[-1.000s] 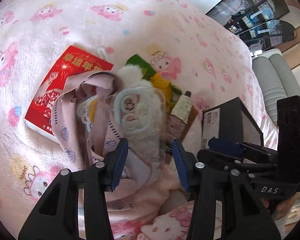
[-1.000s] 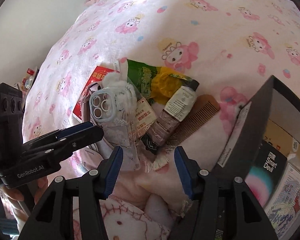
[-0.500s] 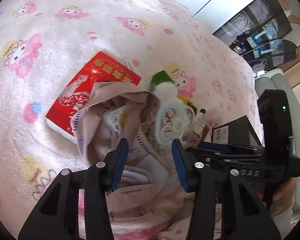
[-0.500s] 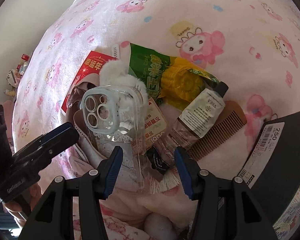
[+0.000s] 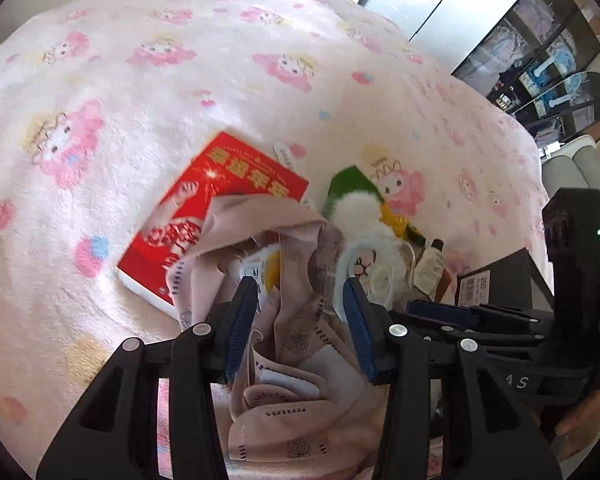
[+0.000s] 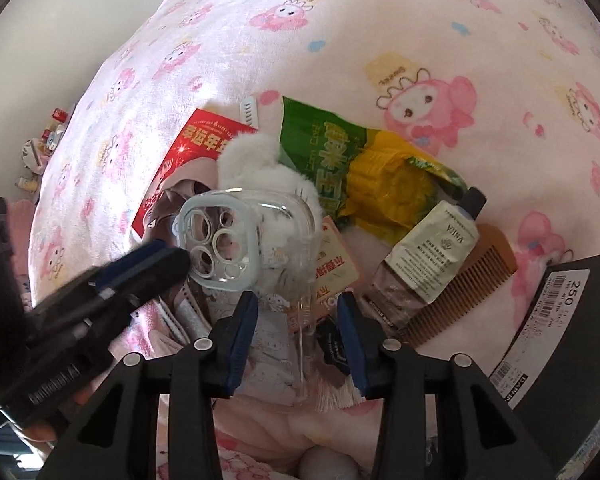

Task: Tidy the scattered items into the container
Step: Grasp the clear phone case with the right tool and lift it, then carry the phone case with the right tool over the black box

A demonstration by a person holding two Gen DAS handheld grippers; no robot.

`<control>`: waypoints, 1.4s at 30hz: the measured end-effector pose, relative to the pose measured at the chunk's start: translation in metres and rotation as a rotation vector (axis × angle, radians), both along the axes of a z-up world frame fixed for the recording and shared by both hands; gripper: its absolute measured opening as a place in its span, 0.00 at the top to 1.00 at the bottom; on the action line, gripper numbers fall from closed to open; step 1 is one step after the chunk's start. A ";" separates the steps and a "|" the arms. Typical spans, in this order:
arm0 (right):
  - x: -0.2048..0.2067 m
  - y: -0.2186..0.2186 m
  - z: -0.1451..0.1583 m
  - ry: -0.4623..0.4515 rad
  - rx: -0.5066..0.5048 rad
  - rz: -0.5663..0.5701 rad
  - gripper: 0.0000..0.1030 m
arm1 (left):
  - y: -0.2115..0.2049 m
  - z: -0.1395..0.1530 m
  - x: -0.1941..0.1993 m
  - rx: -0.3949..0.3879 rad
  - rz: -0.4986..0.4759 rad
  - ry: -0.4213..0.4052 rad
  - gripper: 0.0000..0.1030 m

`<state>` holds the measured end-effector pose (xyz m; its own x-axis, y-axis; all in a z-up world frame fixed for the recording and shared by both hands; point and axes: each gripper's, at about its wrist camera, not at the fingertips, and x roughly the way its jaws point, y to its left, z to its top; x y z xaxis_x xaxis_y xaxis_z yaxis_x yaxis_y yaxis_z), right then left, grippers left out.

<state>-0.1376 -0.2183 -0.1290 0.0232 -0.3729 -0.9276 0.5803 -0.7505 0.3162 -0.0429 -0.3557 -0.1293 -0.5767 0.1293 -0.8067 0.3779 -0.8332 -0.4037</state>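
Hovering apart: left tool, right tool | one comb | one tube | one phone case

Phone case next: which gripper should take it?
Right, probably. The right gripper is open with the clear phone case standing between its fingers. The left gripper, also open, faces the pink masks.

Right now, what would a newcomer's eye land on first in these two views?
Probably the heap of clutter on the pink cartoon blanket: a clear phone case sits on top, between the open fingers of the right tool. The red booklet lies left, half under pink face masks that the open left tool straddles. A green-and-yellow snack bag glares behind.
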 end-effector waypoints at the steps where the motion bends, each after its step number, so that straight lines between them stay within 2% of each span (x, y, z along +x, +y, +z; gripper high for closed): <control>1: -0.001 0.001 0.001 0.001 -0.001 -0.011 0.64 | -0.002 0.003 0.000 0.038 -0.019 0.031 0.57; 3: -0.004 0.003 0.000 -0.014 -0.009 -0.022 0.62 | -0.002 0.001 -0.004 0.118 -0.063 0.059 0.57; 6: -0.013 0.001 -0.003 -0.052 -0.020 -0.010 0.61 | 0.006 -0.007 -0.019 0.107 -0.109 0.032 0.57; 9: -0.012 -0.004 -0.010 -0.099 -0.053 0.029 0.62 | 0.011 -0.015 -0.029 0.165 -0.119 0.016 0.58; 11: -0.012 0.000 -0.004 -0.071 -0.060 0.021 0.66 | 0.015 -0.008 -0.028 0.141 -0.123 0.022 0.59; 14: -0.010 0.009 0.014 -0.042 -0.097 0.005 0.68 | 0.017 0.014 -0.021 0.138 -0.138 0.067 0.59; 19: -0.003 0.040 0.063 0.018 -0.200 -0.038 0.69 | 0.031 0.070 -0.008 0.124 -0.177 0.173 0.59; 25: 0.022 0.084 0.112 0.111 -0.299 -0.123 0.69 | 0.075 0.126 -0.005 0.111 -0.267 0.277 0.62; 30: 0.035 0.151 0.139 0.171 -0.328 -0.214 0.69 | 0.131 0.151 -0.011 0.128 -0.387 0.319 0.62; 35: 0.044 0.216 0.142 0.195 -0.308 -0.315 0.69 | 0.191 0.146 -0.024 0.181 -0.494 0.292 0.62; 39: 0.051 0.264 0.132 0.169 -0.326 -0.375 0.69 | 0.248 0.125 -0.039 0.263 -0.608 0.225 0.62; 42: 0.053 0.288 0.119 0.165 -0.292 -0.414 0.69 | 0.288 0.108 -0.048 0.230 -0.650 0.168 0.63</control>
<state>-0.0843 0.0693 -0.0104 -0.3182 -0.5629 -0.7628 0.3140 -0.8218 0.4755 -0.0906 -0.0681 -0.0215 -0.4388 0.6460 -0.6246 -0.2497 -0.7554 -0.6058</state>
